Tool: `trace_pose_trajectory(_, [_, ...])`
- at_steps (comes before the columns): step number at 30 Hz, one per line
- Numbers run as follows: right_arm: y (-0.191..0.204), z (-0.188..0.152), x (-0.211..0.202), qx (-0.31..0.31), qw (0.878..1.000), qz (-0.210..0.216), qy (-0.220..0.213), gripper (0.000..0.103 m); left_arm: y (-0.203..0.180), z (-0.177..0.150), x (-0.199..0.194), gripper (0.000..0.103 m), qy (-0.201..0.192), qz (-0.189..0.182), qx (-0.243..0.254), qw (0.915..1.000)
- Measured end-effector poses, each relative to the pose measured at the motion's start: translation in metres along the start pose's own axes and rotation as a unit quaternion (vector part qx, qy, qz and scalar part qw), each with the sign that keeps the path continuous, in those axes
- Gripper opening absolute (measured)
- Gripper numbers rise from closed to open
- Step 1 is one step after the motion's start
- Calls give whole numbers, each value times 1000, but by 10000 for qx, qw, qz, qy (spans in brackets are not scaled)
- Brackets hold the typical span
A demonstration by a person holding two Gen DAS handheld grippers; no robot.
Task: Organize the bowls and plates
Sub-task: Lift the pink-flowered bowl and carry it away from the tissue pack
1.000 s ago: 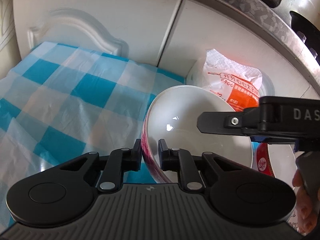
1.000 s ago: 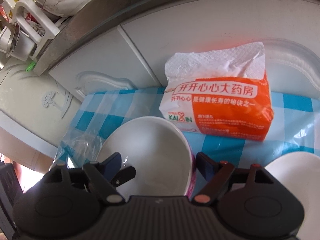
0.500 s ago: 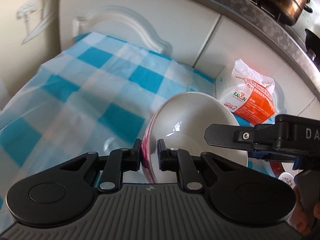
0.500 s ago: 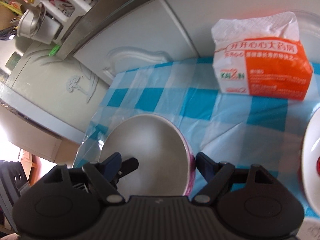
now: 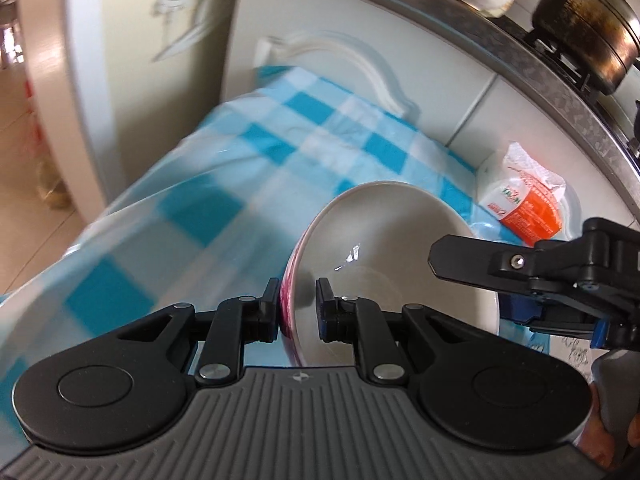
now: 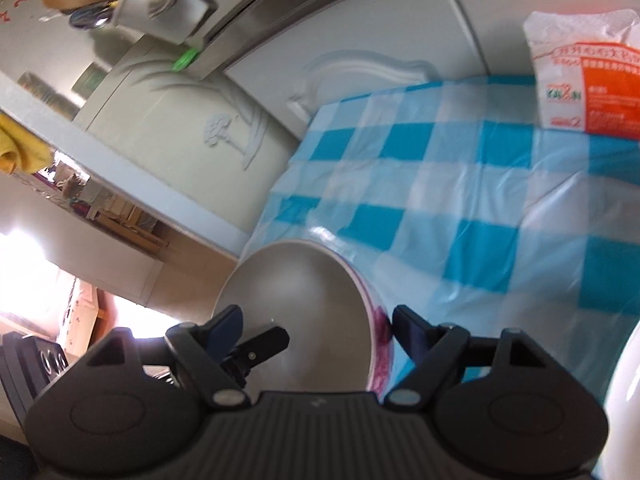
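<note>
A white bowl with a pink patterned outside (image 5: pixel 384 256) is held tilted above the blue-and-white checked tablecloth (image 5: pixel 224 184). My left gripper (image 5: pixel 296 308) is shut on its near rim, one finger inside and one outside. My right gripper (image 6: pixel 316 324) is open, its fingers straddling the same bowl (image 6: pixel 296 312) without closing on it; its finger (image 5: pixel 480 264) reaches in from the right in the left wrist view. A second white dish (image 6: pixel 628 392) shows at the right edge of the right wrist view.
An orange-and-white tissue pack (image 5: pixel 528 208) lies at the back right by the white cabinet doors (image 5: pixel 352 32). A grey counter edge (image 5: pixel 500 48) runs above, with a dark pot (image 5: pixel 588 20) and a bowl on it. The table's left edge drops to the tiled floor (image 5: pixel 24 128).
Both grippers and the bowl have moved left and up, away from the tissue pack, toward the table's left edge. The left grip on the rim is unchanged.
</note>
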State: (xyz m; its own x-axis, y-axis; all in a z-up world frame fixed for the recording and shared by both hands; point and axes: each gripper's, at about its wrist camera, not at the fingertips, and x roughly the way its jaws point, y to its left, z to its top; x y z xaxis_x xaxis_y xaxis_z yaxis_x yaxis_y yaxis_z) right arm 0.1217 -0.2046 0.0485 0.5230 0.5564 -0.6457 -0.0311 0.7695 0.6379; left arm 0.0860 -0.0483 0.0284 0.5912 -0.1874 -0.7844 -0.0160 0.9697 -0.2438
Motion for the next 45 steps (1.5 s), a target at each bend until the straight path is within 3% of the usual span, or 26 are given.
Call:
trace_pose_trajectory(9, [47,-47,22,-219,9987,274,376,83,54,-25,-42,15,31,419,-331,9986])
trace_pose_trajectory(18, [66,-78,52,-303,9955,358,829,83,94,-48,-56,15,103,639,-552,9964])
trace_pose_trajectory(32, [76,-87,58,-524,9937,129,984,83,114,-63,-48,15,235,507,-614,9965])
trace_pose_trajectory(39, [77,-83,55,-368,9940,111,1020,86,117,-62,-49,18,277,322,-390,9983])
trace_pose_trajectory(42, [78,-82,45,-401,9948,-23,936,89,119,-60,-51,23,237,255,-288,9990])
trace_pose_trajectory(45, [75,-80,30,-406,9956,-222,812,90,121,-59,-55,39,206,181,-208,9994])
